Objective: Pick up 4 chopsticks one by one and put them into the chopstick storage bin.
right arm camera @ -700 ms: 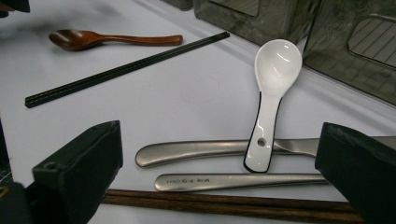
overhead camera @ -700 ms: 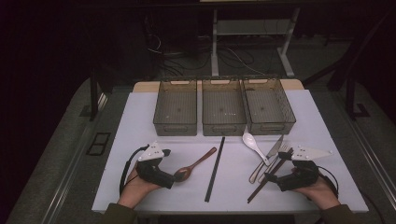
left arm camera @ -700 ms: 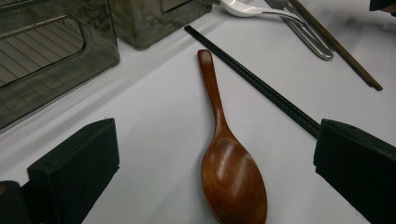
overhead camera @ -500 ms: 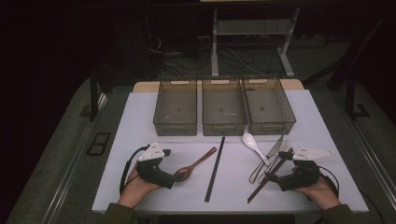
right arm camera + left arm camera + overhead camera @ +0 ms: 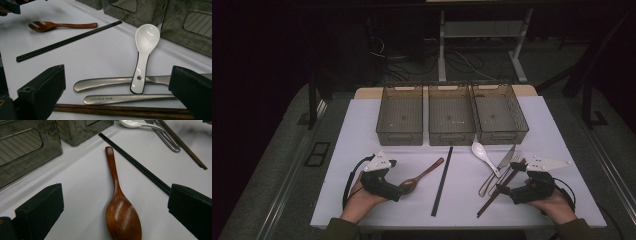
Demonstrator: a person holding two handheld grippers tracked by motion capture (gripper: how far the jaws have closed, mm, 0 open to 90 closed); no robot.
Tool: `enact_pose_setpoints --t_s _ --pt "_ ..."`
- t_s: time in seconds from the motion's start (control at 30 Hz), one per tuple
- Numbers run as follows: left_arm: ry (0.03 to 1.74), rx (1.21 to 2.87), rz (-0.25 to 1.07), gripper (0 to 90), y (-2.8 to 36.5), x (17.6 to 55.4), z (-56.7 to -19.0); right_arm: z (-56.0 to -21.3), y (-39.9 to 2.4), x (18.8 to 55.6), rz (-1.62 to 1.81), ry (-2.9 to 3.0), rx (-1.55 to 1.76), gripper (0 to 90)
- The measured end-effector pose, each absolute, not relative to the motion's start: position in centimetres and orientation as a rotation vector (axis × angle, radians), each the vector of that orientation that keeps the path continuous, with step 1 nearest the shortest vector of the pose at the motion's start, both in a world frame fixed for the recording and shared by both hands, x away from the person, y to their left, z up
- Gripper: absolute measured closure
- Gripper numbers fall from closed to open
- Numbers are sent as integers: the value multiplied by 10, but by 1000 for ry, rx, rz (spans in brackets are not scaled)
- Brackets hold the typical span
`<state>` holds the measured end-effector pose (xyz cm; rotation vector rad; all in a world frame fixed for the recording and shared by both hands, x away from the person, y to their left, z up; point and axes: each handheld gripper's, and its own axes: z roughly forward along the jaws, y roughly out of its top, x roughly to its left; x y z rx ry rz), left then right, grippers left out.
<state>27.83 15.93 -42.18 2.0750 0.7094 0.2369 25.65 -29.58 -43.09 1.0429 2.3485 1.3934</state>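
A brown wooden spoon lies on the white table, its bowl between the wide-apart jaws of my left gripper, untouched. To its right lies a pair of black chopsticks. My right gripper stands open over the handles of two metal utensils and a pair of brown chopsticks. A white ceramic spoon rests with its handle across the metal handles. Neither gripper holds anything.
Three empty dark mesh bins stand side by side at the back of the white table top. Dark floor and table legs lie beyond. Both hands rest near the table's front edge.
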Motion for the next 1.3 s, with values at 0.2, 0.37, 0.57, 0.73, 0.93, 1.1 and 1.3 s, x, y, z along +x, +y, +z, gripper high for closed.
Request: enact_pose_setpoints --t_s 0.2,0.37,0.57,0.73,0.93,1.1,1.3 --pt "727 2080 234 8 155 278 -420 -431 -296 258 1395 2343 1050 7" --pt "734 2078 230 24 150 280 -418 -431 -296 258 1399 2343 1051 7" --pt "738 2066 230 49 145 280 -415 -429 -296 259 1412 2344 1059 7" --pt "747 2057 218 66 140 281 -414 -430 -295 262 1409 2338 1075 7" --pt "752 2051 208 105 127 283 -410 -430 -296 262 1417 2336 1075 7" --pt "751 2036 188 167 117 284 -406 -431 -295 262 1403 2341 1076 7" --pt "721 2054 152 265 104 284 -407 -432 -294 263 1396 2343 1075 7"
